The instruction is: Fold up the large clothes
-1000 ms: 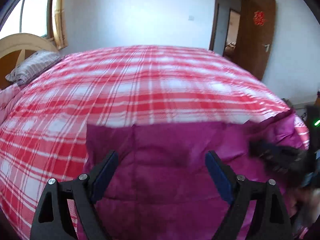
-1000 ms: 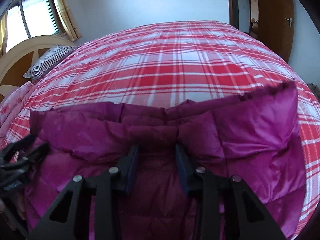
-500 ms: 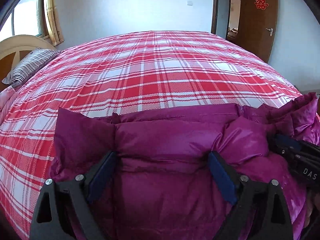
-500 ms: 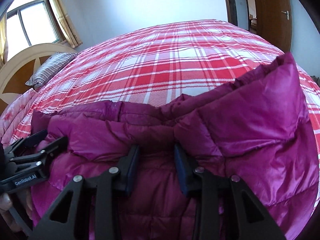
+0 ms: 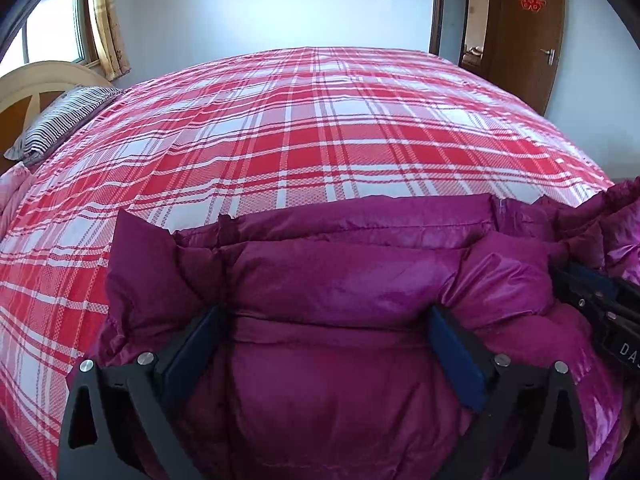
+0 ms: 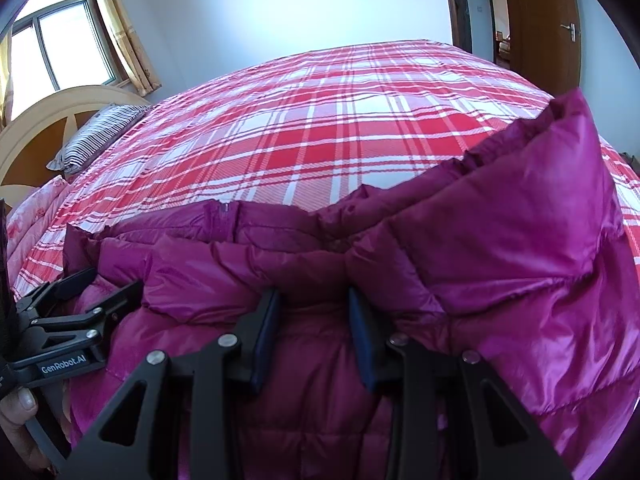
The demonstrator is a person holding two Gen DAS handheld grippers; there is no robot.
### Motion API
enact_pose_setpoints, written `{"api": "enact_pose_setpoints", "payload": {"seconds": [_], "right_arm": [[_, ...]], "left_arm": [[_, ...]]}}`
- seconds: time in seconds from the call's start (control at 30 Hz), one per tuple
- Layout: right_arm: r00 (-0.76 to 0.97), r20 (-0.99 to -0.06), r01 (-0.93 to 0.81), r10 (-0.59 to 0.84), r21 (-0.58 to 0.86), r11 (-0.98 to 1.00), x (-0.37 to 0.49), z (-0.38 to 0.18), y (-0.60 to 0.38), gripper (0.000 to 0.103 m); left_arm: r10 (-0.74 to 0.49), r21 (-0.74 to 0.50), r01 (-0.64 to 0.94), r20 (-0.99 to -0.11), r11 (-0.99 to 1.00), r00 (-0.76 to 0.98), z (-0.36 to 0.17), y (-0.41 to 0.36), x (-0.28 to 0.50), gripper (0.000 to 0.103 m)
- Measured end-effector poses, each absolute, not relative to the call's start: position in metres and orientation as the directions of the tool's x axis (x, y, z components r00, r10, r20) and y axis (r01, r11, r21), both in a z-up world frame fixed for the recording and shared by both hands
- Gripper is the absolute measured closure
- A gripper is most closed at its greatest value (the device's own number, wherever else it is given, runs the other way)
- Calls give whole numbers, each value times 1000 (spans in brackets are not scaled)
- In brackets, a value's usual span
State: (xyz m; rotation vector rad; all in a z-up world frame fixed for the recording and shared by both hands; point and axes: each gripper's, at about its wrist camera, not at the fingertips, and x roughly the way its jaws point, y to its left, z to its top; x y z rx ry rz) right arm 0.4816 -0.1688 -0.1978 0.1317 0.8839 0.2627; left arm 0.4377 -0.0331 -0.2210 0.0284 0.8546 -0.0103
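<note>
A magenta padded jacket (image 5: 340, 280) lies bunched at the near edge of a bed, its zip edge facing the far side. My left gripper (image 5: 326, 332) straddles a puffy fold of it. Its jaws are opening wide, with fabric bulging between them and the pads not pressing on it. My right gripper (image 6: 314, 320) is shut on a pinched fold of the jacket (image 6: 500, 260), whose right flap stands up high. In the right wrist view the left gripper (image 6: 100, 286) shows at the far left, held by a hand (image 6: 20, 400). The right gripper (image 5: 588, 292) shows at the left wrist view's right edge.
The red and white plaid bed cover (image 5: 320, 140) stretches far beyond the jacket. A striped pillow (image 5: 60, 124) and a curved headboard (image 6: 48, 120) sit at the left. A brown door (image 5: 524, 32) stands open at the back right, and a window (image 6: 60, 52) at the back left.
My left gripper has sunk toward the jacket and its jaws have spread a little. The jacket's right flap has risen in the right wrist view. The right gripper keeps its grip in place.
</note>
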Motion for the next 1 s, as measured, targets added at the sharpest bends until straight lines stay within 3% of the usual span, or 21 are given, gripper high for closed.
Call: {"api": "enact_pose_setpoints", "payload": {"seconds": [0.23,0.4,0.5,0.6,0.7,0.8,0.9,0.93,1.0], "right_arm": [[602,-747,-172,282,224,959,483,-201,-170,67],[607,-741,-175,288,229,958,482,-201,-171,67],[609,-736,-176,295,238,955,481,-201,-173,67],[611,-729,-175,308,255,951,480,-201,-175,67],[621,-713,-173,325,280,944,477,-198,-179,67],[661,-668,-174,343,308,935,467,-182,-189,61],[740,-578,-171,343,332,928,455,-156,-209,44],[756,-573,-149,317,320,936,455,-153,-215,36],[752,-609,-66,253,313,948,465,-161,-235,35]], "left_arm": [[46,51,-12,-752,999,658,-208,-33,431,1],[-55,-16,61,-687,998,725,-177,-48,398,1],[-6,74,83,-706,994,709,-196,-65,402,1],[-23,20,55,-731,998,682,-213,-58,414,1],[25,77,45,-730,996,683,-218,-65,417,1],[36,90,43,-730,995,683,-220,-66,418,1],[25,75,44,-730,996,683,-220,-64,416,1],[25,76,45,-730,996,683,-221,-65,416,1],[23,74,45,-730,996,684,-220,-64,416,1]]}}
